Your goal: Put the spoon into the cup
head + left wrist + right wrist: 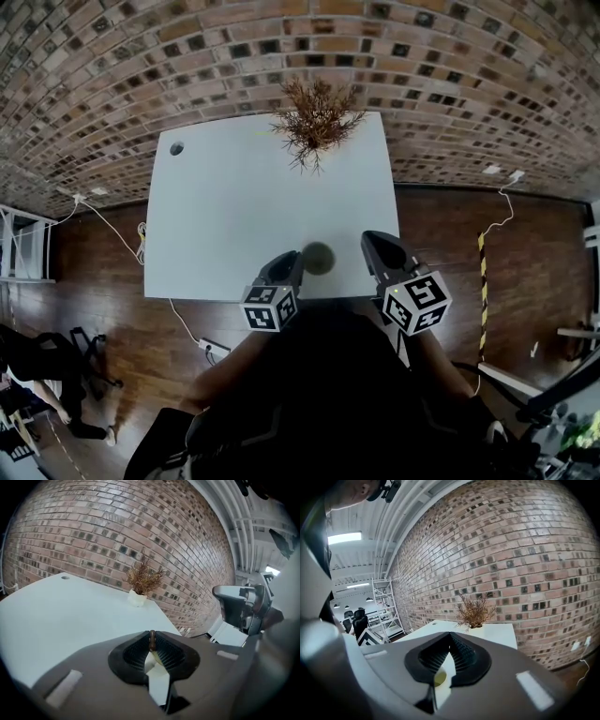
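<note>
White surface (234,202) by a brick wall carries the cup (319,258) near its lower edge. Left tool (152,634) clamps the spoon (152,643); right tool (450,637) is closed, empty.

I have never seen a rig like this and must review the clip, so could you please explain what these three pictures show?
There is no robot here: a person holds a two-jaw gripper in each hand. The head view looks down from a camera on the person's head. The other two views come from cameras riding on each gripper, looking along its jaws. A white table carries a dried plant at its far edge and a dark cup near the person. The left gripper is shut on a thin brown spoon. The right gripper has its jaws together and grips nothing.
</note>
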`<state>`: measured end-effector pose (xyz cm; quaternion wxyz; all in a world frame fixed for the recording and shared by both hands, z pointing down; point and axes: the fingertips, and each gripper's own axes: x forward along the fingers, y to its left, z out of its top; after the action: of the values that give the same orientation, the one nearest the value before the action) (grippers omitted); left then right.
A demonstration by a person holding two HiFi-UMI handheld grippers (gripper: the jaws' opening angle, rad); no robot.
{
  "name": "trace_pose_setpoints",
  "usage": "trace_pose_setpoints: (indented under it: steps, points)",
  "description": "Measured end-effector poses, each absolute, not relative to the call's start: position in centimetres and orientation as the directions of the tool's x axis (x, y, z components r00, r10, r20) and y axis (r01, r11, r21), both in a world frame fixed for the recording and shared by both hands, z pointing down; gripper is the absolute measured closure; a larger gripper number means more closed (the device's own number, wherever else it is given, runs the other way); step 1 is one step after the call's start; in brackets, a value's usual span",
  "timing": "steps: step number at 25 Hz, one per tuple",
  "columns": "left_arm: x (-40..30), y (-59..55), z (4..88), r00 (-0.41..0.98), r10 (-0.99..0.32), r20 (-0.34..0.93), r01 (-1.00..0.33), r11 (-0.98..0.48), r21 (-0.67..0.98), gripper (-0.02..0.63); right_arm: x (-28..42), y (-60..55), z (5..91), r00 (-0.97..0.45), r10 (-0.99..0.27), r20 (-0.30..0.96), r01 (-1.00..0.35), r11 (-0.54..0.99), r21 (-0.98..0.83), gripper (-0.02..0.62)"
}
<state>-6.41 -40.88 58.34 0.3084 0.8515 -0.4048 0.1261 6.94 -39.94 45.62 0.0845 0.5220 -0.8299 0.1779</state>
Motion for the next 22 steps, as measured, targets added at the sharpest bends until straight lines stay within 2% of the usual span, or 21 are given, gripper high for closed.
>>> trace_pose_setpoints:
  steps: [14, 17, 22]
  points:
    - [-6.0, -40.4, 59.1, 0.613, -0.621, 0.489, -0.790, -0.486, 0.373, 0.563, 6.9, -39.3, 44.5, -0.472, -0.832, 0.291, -0.880, 0.425, -0.213, 0.589]
    - [-6.1, -40.3, 58.4, 0.638, -0.625, 0.450, -0.770, -0.517, 0.374, 0.480, 7.1, -39.2, 44.4, -0.476, -0.834, 0.278, -0.877, 0.429, -0.215, 0.589]
    - [-7.5, -40.0, 56.8, 0.626, -0.664, 0.409, -0.778, -0.498, 0.382, 0.425, 7.5, -39.1, 44.0, -0.488, -0.834, 0.255, -0.871, 0.449, -0.199, 0.589]
